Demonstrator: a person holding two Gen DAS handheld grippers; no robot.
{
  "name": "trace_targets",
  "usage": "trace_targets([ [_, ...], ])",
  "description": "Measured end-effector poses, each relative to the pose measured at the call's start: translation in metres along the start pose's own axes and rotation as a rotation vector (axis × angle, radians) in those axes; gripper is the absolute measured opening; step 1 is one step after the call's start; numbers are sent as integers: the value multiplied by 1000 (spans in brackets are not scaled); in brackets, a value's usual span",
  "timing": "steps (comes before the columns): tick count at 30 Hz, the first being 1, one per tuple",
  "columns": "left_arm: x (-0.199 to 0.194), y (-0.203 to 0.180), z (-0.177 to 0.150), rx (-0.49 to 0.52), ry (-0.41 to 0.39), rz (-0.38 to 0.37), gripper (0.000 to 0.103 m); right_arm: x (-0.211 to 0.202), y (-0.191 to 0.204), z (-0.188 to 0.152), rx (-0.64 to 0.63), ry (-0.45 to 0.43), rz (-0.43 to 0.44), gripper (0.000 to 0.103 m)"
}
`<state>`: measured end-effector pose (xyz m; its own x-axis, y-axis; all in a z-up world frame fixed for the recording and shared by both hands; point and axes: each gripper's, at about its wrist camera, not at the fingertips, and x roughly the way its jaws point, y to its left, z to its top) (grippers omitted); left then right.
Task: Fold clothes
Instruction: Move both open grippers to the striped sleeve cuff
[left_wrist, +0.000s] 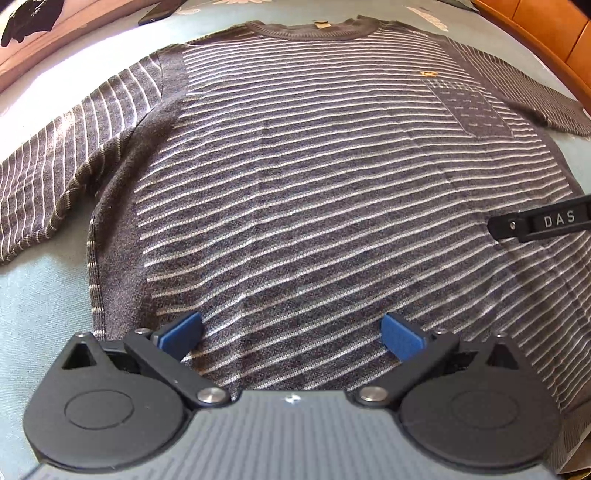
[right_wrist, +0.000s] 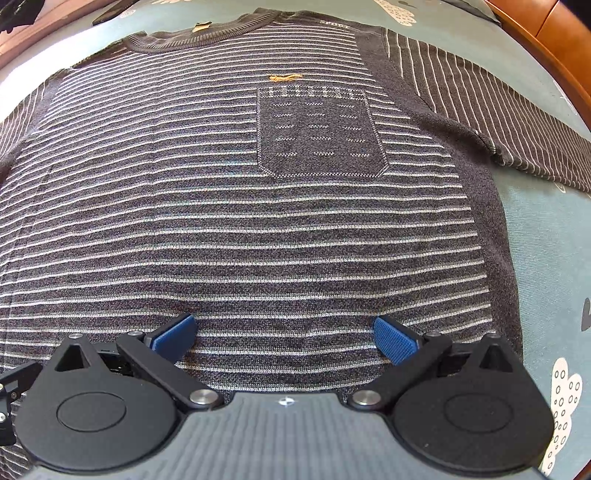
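Sweater count: one dark grey knitted sweater with thin white horizontal stripes (left_wrist: 295, 177), lying flat and face up on a pale blue-green printed bedsheet (left_wrist: 40, 314). Its round ribbed collar (left_wrist: 314, 31) points away from both cameras; the hem lies nearest them. Two long sleeves are spread outward, one on each side: one striped sleeve (left_wrist: 55, 173) in the left wrist view, the other striped sleeve (right_wrist: 509, 118) in the right wrist view. One chest pocket with a dashed pattern (right_wrist: 319, 134) sits below one small orange embroidered emblem (right_wrist: 284, 77).

Two hand-held grippers hang over the lower body of the sweater. The left gripper (left_wrist: 293, 336) has its two blue pads (left_wrist: 183, 334) spread wide apart, holding nothing. The right gripper (right_wrist: 284, 334) also has two blue pads (right_wrist: 393, 339) spread wide apart, holding nothing. Whether any pad touches the fabric cannot be determined.

One orange-brown wooden bed frame (right_wrist: 554, 33) borders the bedsheet at the upper right.
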<state>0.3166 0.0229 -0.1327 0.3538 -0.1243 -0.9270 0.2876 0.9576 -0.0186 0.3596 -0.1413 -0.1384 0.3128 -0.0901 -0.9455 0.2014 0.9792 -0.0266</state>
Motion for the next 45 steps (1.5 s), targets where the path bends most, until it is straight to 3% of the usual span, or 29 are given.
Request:
trace_targets([
  [5,1,3,-1,-60,-35,9,102,1,1,0,4,-14,-7,103],
  [10,0,-2,-8,-55,-95,35,103,3,3,2,19,-17,-13,103],
  [14,-2,2,-1,13,-68,-9,102,3,3,14,54,41,-16,103],
  [18,-24,26,3,45,-90,-95,102,-17,10,29,165,-14,-2,103],
  [22,-58,84,6,11,-209,-85,102,-36,46,55,158,-53,-13,103],
  [26,-81,185,18,-114,-328,2,102,-50,105,76,106,-75,20,103],
  [30,-73,295,28,-251,-388,119,102,-57,170,80,52,-82,62,103],
  [34,-47,376,20,-366,-396,124,102,-65,241,81,-31,-92,106,103],
  [38,-24,434,-5,-519,-344,102,102,-71,297,87,-121,-105,126,103],
  [41,-27,465,-37,-611,-376,48,100,-75,333,96,-187,-117,140,103],
  [45,-40,470,-41,-595,-376,60,100,-80,375,110,-278,-134,163,103],
])
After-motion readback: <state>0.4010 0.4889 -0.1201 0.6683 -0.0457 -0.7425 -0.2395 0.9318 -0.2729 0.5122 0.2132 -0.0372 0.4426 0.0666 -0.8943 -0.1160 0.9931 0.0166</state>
